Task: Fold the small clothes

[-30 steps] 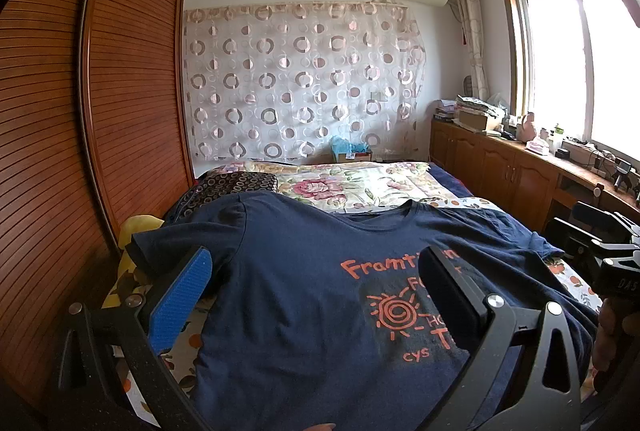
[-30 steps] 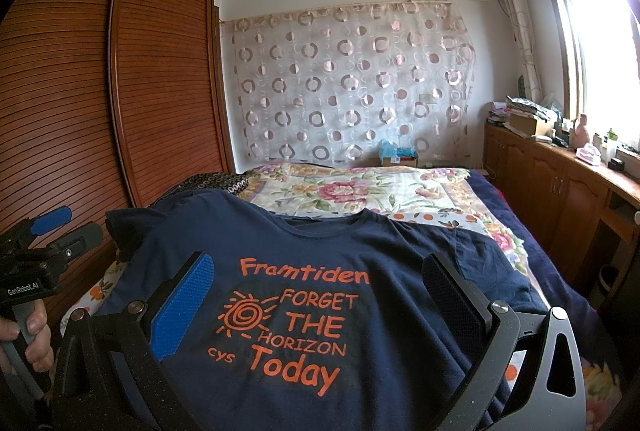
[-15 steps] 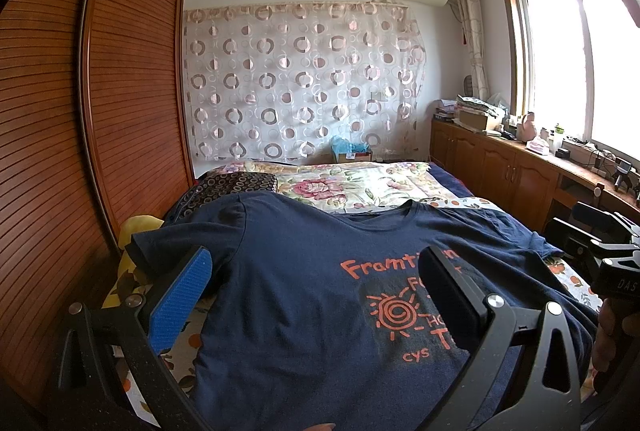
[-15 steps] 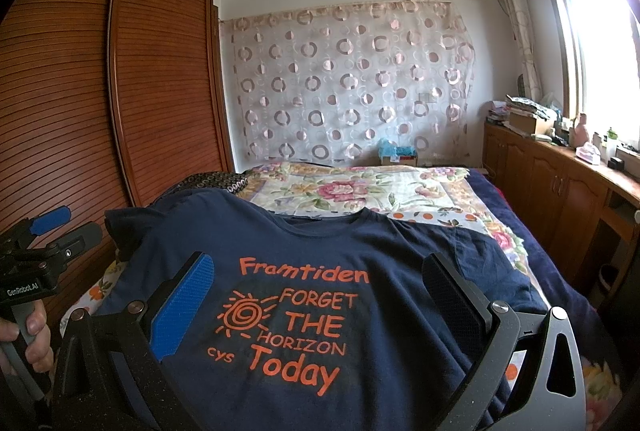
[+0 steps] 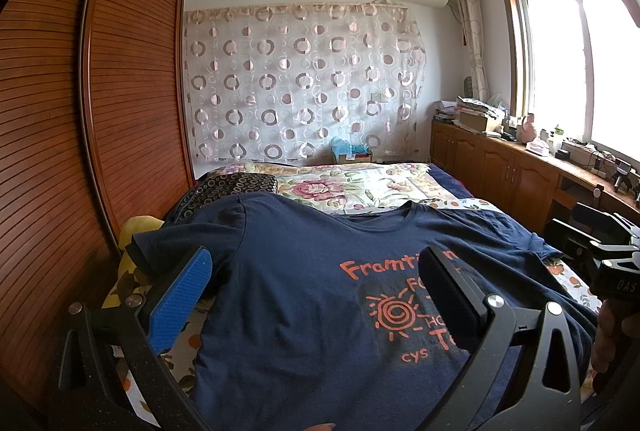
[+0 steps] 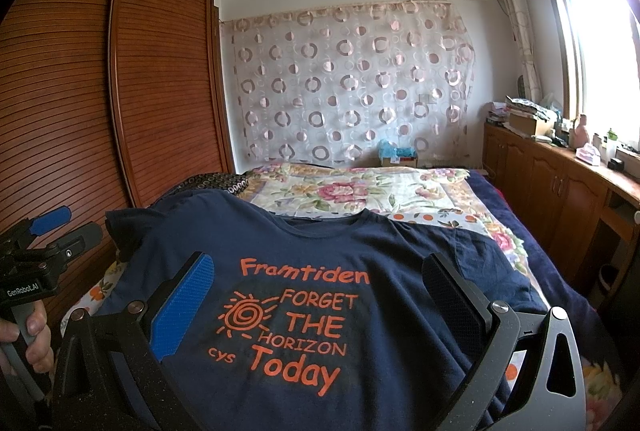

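Hovering spread-wide, both empty: left gripper (image 5: 316, 287), right gripper (image 6: 320, 289) (navy T-shirt (image 6: 304, 243) flat beneath).

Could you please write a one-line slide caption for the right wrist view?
Right gripper, jaws open, above a navy printed T-shirt spread flat on the floral bed.

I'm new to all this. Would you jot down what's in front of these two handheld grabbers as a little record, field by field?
garment: navy T-shirt, spread flat, print side up, not yet folded
print: orange words and a sun
surface: bed with flowered cover
left gripper: open, above the shirt's left half, holding nothing
right gripper: open, above the print, holding nothing
left side of room: wooden wardrobe
far wall: curtain with circles
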`<state>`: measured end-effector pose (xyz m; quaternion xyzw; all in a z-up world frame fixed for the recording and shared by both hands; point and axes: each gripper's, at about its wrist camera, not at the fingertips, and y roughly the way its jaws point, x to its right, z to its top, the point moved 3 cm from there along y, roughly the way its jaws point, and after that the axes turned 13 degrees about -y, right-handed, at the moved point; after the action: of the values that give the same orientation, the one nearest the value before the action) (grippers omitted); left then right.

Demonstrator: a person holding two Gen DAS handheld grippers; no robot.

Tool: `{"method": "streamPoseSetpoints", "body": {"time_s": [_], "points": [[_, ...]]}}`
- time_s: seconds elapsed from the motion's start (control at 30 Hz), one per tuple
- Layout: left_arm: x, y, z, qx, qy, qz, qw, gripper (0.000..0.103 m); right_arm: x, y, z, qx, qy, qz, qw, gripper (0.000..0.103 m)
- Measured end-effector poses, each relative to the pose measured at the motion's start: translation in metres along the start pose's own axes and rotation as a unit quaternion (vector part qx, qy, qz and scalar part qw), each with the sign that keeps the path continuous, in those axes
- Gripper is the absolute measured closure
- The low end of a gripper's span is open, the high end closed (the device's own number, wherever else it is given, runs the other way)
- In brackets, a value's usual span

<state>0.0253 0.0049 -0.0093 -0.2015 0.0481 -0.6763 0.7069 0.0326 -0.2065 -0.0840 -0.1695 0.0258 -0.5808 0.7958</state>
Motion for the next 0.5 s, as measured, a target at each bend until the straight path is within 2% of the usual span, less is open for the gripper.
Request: {"method": "streamPoseSetpoints", "body": {"time_s": [0.17, 0.37, 0.4, 0.5], "points": [[-0.001, 0.001, 0.000, -0.002, 0.000, 0.002, 1.0000, 0.000, 0.000, 0.001, -0.001, -0.002, 0.000, 0.000, 1.000, 0.000], [-0.017, 0.009, 0.009, -0.015, -0.002, 0.004, 0.9999, 0.000, -0.002, 0.006, -0.002, -0.010, 0.002, 0.007, 1.000, 0.000], [-0.029, 0.005, 0.020, -0.015, -0.003, 0.006, 0.9999, 0.000, -0.003, 0.007, -0.002, -0.011, 0.001, 0.008, 1.000, 0.000], [-0.034, 0.008, 0.019, -0.018, -0.005, 0.008, 0.9998, 0.000, -0.005, 0.011, 0.000, -0.015, -0.001, 0.014, 1.000, 0.000]]}}
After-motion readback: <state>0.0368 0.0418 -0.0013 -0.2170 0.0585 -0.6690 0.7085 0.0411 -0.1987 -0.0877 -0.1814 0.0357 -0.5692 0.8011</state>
